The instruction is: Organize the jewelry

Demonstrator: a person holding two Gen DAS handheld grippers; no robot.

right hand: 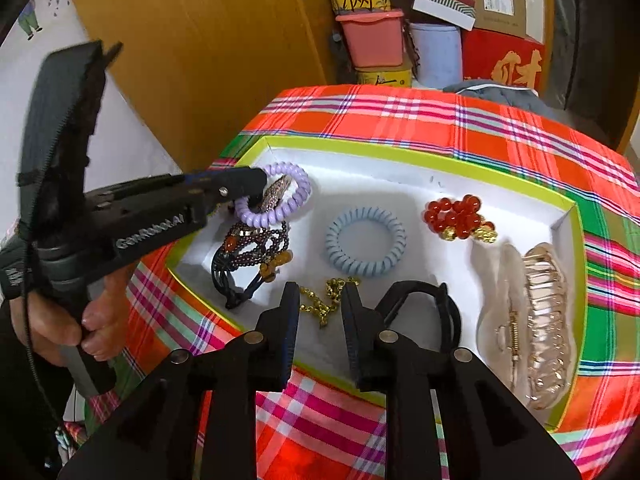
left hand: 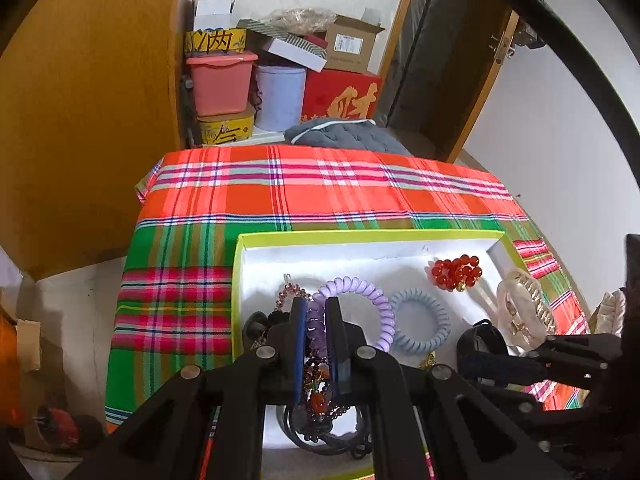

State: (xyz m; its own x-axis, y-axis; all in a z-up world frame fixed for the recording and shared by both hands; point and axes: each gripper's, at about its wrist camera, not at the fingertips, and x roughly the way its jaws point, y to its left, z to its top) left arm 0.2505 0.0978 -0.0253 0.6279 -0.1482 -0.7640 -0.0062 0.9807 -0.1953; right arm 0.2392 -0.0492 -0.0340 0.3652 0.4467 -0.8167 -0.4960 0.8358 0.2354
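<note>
A white tray with a lime rim [left hand: 360, 236] [right hand: 360, 148] sits on a plaid cloth. My left gripper [left hand: 316, 308] [right hand: 256, 184] is shut on a purple coil hair tie [left hand: 372, 292] [right hand: 296, 184] at the tray's left end, over a dark beaded bracelet [right hand: 252, 252]. My right gripper [right hand: 320, 300] [left hand: 474, 346] is open at the tray's near edge; a gold chain [right hand: 324, 300] lies on the tray floor between its fingers, unpressed. A blue coil tie [right hand: 334, 240] [left hand: 442, 332], a red bead bracelet [right hand: 456, 214] [left hand: 456, 272] and a clear claw clip [right hand: 540, 320] [left hand: 520, 308] also lie inside.
A black hair band [right hand: 452, 312] lies beside my right finger. The plaid cloth [left hand: 280, 192] covers a small table. A wooden cupboard [left hand: 88, 100] stands left, stacked boxes and tubs [left hand: 280, 80] behind, with a grey cushion [left hand: 344, 136]. A hand [right hand: 92, 320] holds the left gripper's handle.
</note>
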